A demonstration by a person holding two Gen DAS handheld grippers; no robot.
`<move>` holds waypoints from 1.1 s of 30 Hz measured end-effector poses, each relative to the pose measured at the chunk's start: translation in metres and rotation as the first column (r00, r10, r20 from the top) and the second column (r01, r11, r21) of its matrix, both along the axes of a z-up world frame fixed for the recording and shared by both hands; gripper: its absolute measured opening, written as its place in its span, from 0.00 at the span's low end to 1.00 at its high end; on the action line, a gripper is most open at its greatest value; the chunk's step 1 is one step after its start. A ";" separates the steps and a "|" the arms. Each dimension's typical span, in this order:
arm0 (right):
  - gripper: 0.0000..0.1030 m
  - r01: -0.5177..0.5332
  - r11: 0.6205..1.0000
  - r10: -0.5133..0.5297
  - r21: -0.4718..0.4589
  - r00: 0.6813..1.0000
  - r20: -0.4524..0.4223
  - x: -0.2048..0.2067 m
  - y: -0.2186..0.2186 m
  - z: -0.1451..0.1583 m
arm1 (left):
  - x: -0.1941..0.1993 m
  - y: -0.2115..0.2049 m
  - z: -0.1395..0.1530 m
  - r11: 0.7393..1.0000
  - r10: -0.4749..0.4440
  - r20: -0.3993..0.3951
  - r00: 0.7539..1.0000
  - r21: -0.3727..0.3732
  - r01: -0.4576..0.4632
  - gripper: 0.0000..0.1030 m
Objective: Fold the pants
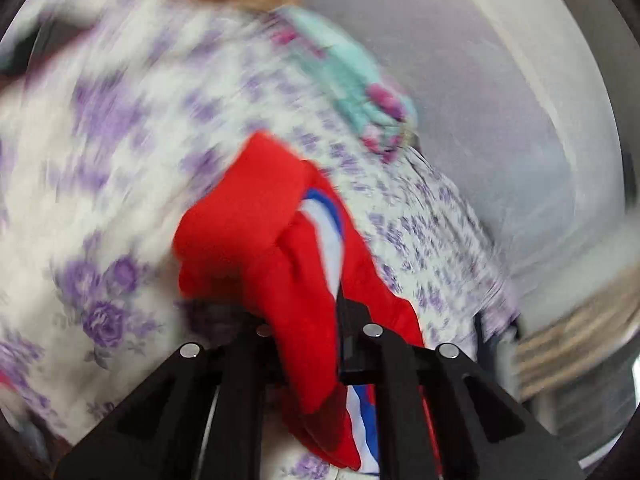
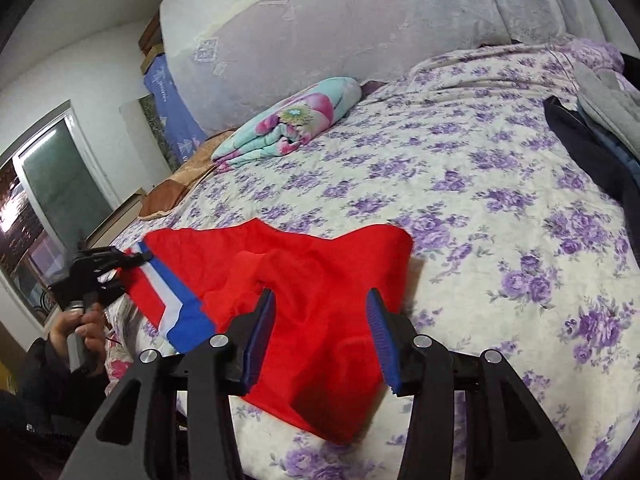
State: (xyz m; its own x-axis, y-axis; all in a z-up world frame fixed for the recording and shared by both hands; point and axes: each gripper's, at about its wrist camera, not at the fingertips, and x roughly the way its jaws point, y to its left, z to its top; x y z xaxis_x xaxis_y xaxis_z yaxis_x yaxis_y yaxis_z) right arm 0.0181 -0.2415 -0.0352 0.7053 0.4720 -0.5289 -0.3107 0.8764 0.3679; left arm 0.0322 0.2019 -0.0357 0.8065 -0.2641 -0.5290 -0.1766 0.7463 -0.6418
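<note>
Red pants [image 2: 316,276] with a white and blue side stripe lie bunched on the floral bedspread [image 2: 480,200]. My right gripper [image 2: 322,300] is open, its blue-padded fingers [image 2: 382,336] astride the red cloth just above it. My left gripper [image 2: 136,258] shows at the left of the right wrist view, shut on the striped edge of the pants. In the blurred left wrist view the red pants [image 1: 280,248] run up from between the closed fingers of the left gripper [image 1: 316,312].
A folded turquoise floral blanket [image 2: 288,124] lies at the far side of the bed by the pale headboard [image 2: 360,20]. Dark and grey clothes [image 2: 592,128] are piled at the right edge. A window [image 2: 56,184] is on the left.
</note>
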 end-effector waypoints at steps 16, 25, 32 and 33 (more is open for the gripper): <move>0.87 -0.010 0.921 0.105 0.388 0.968 -0.226 0.035 -0.059 0.002 | -0.038 -0.335 -0.026 0.196 -0.590 -0.246 0.769 0.880 0.432 0.46; 0.78 -0.100 0.985 0.137 0.140 0.949 -0.283 0.043 -0.011 0.007 | -0.070 -0.306 -0.001 0.245 -0.650 -0.142 0.746 0.891 0.383 0.86; 0.88 -0.069 0.939 0.194 0.338 0.916 -0.351 0.048 -0.039 0.008 | -0.054 -0.251 0.013 0.469 -0.637 -0.036 0.770 0.775 0.425 0.93; 0.90 -0.080 0.949 0.197 0.306 0.906 -0.374 0.049 -0.033 0.005 | -0.048 -0.248 0.012 0.488 -0.634 -0.031 0.772 0.759 0.431 0.93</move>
State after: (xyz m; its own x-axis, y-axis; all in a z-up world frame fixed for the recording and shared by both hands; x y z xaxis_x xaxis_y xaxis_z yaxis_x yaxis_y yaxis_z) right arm 0.0671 -0.2744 -0.0303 0.3817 0.7179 -0.5821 -0.1992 0.6789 0.7067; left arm -0.0160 -0.0466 -0.0240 0.7558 -0.3231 -0.5696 0.4846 0.8610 0.1546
